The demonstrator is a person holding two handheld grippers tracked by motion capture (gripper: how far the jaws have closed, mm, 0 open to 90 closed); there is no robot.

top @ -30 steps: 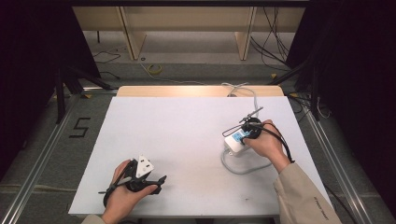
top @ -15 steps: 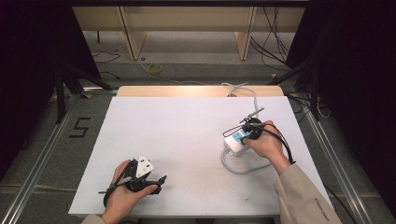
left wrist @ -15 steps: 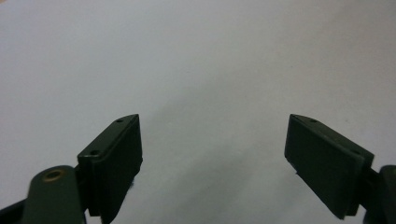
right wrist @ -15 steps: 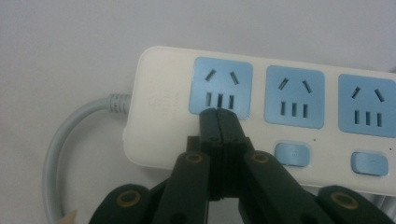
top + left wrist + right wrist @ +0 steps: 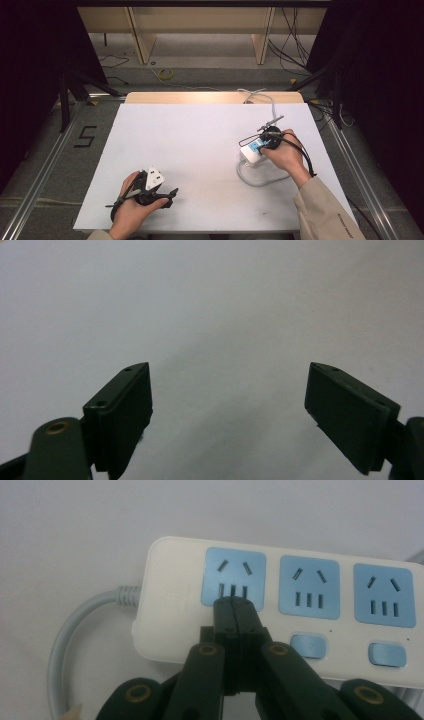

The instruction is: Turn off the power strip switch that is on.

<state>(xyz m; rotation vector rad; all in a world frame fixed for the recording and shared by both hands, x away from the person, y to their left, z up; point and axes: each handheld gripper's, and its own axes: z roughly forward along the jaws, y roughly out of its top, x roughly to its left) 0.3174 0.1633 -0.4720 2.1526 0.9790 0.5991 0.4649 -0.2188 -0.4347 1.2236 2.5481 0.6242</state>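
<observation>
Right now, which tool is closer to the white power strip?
Right. The right tool, jaws closed, sits over the power strip at its cord-end socket. The left tool, jaws open, rests near the table's front left, well away from it.

power strip (image 5: 254,151) on table (image 5: 200,140), right | right claw (image 5: 235,605) above it

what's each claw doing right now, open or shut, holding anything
Left claw: open, jaws wide apart, nothing between them, over the bare white table.
Right claw: shut, jaws pressed together with nothing between, tips over the power strip.
</observation>
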